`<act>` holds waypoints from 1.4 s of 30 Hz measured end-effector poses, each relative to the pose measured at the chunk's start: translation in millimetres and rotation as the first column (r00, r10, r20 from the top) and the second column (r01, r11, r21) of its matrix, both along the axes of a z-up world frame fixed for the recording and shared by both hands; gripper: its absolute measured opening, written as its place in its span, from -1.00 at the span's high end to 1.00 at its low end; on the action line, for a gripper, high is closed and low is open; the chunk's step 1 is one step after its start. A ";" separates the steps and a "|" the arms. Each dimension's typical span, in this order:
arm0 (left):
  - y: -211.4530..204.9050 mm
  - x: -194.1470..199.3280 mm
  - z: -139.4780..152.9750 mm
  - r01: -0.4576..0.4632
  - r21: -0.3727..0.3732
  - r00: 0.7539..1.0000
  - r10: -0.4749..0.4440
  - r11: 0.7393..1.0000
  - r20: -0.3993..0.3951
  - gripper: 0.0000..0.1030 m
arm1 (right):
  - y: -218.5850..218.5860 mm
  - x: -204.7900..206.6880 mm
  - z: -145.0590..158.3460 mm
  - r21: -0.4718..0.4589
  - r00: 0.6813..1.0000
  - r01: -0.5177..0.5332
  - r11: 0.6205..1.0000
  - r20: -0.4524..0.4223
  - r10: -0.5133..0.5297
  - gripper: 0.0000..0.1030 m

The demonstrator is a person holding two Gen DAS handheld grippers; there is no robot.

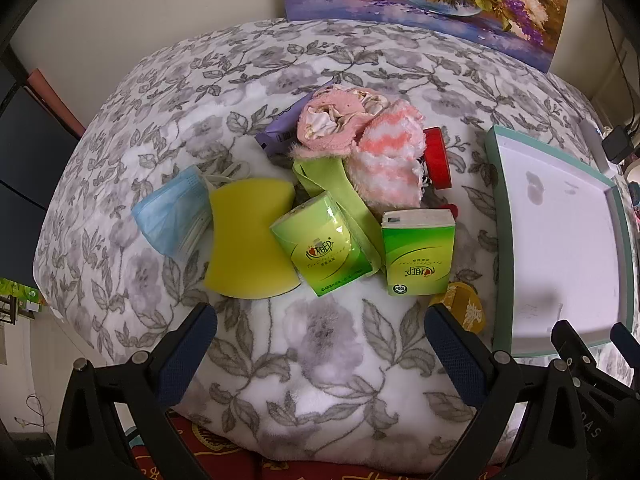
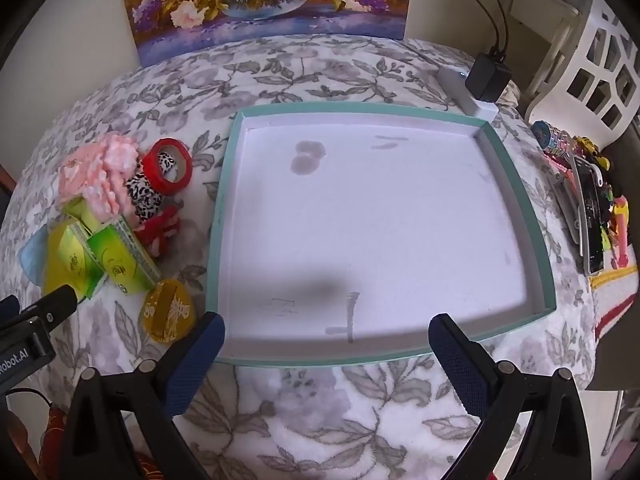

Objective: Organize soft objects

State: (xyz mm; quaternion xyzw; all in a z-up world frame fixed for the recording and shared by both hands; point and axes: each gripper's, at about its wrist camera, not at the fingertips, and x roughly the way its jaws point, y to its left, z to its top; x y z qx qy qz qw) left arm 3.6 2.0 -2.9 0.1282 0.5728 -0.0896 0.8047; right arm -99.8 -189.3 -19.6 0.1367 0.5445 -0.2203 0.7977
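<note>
A heap of soft things lies on the floral blanket: a blue face mask (image 1: 174, 216), a yellow sponge (image 1: 250, 238), two green tissue packs (image 1: 320, 244) (image 1: 418, 252), a green cloth strip (image 1: 332, 178), a pink sock (image 1: 334, 120) and a pink-and-white fluffy sock (image 1: 390, 160). My left gripper (image 1: 320, 320) hovers open just in front of the tissue packs, nothing between its fingers. To the right stands a teal-rimmed white tray (image 2: 232, 184), with no objects in it. My right gripper (image 2: 326, 328) is open over the tray's near rim. The same heap (image 2: 104, 208) shows at the right wrist view's left.
A red tape roll (image 2: 172, 166), a leopard-print band (image 2: 144, 196), a red yarn piece (image 2: 162, 230) and a gold foil packet (image 2: 170, 314) lie between heap and tray. A flower painting (image 2: 272, 0) leans behind. A charger (image 2: 488, 76), phone (image 2: 592, 220) and toys sit at right.
</note>
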 end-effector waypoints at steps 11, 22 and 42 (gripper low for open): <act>-0.1 -0.2 -0.2 0.000 0.000 1.000 0.000 1.000 0.001 -1.00 | 0.2 -0.3 3.0 -0.002 1.000 -0.006 1.000 0.002 0.006 -1.00; 0.1 -4.4 4.0 0.001 -0.003 1.000 -0.001 1.000 0.006 -1.00 | 3.0 -2.3 12.6 -0.002 1.000 -0.020 1.000 0.017 0.020 -1.00; 3.2 -9.5 16.0 0.006 -0.017 1.000 -0.006 1.000 0.020 -1.00 | 7.6 -4.0 17.3 -0.009 0.999 -0.031 0.999 0.026 0.031 -1.00</act>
